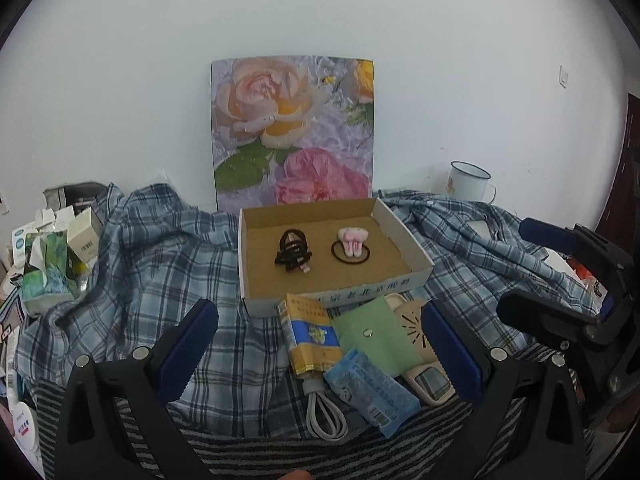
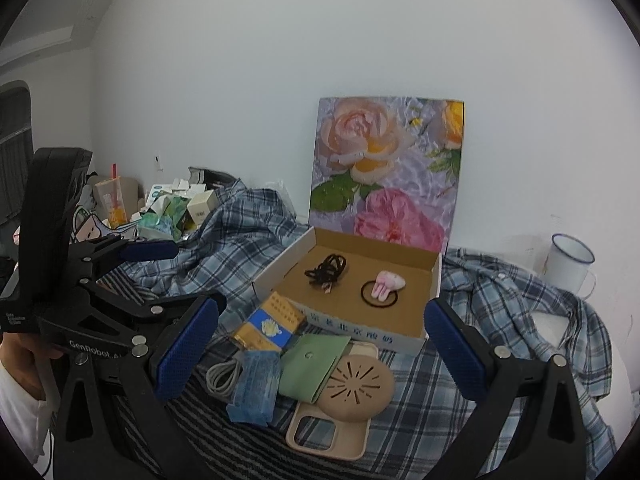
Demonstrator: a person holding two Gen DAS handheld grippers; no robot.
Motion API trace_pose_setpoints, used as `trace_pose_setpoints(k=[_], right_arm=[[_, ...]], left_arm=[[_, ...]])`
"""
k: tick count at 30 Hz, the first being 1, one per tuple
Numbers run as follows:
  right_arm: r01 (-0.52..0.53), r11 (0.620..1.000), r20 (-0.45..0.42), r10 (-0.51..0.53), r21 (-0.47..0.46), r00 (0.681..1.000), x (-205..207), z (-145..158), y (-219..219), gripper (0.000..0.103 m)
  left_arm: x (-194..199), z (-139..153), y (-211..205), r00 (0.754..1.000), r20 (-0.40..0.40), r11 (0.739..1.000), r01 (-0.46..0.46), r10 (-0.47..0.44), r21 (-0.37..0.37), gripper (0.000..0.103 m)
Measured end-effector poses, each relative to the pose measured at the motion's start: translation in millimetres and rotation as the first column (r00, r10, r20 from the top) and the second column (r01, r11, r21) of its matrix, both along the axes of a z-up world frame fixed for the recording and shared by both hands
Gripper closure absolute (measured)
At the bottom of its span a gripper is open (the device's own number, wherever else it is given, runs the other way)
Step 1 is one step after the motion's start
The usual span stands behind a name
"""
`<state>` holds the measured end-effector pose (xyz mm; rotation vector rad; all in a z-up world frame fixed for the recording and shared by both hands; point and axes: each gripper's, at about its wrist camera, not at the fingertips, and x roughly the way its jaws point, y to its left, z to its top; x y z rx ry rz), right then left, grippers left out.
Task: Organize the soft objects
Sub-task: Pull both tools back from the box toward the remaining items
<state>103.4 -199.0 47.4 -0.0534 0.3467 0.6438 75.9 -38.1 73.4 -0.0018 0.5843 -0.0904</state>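
An open cardboard box [image 1: 404, 236] [image 2: 280, 264] sits on a plaid cloth. Inside lie a bundle of black hair ties [image 1: 291, 250] [image 2: 326, 270] and a pink bunny hair tie [image 1: 351, 242] [image 2: 385, 283]. In front of the box lie a green pouch [image 1: 370, 334] [image 2: 310, 368], a blue tissue pack [image 1: 370, 394] [image 2: 256, 384], a yellow-blue pack [image 1: 310, 332] [image 2: 268, 326], a white cable [image 1: 324, 416] [image 2: 224, 374], a beige perforated disc [image 2: 354, 388] and a beige phone case [image 1: 428, 380] [image 2: 328, 436]. My left gripper [image 1: 320, 352] is open above these items. My right gripper [image 2: 320, 356] is open and empty too.
A flower picture [image 1: 294, 132] [image 2: 390, 172] leans on the wall behind the box. A white enamel mug [image 1: 468, 182] [image 2: 570, 264] stands at the right. Small boxes and a tissue packet [image 1: 44, 268] [image 2: 176, 208] pile up at the left. The right gripper shows at the right of the left wrist view [image 1: 568, 280].
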Motion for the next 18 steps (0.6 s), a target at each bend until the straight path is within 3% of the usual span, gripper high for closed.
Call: trace_pose_setpoints(k=[18], right_arm=[[-0.044, 0.999, -0.119, 0.043, -0.012, 0.992, 12, -45, 15, 0.000]], left_arm=[[13, -38, 11, 0.996, -0.085, 1.000, -0.017, 0.015, -0.021, 0.000]])
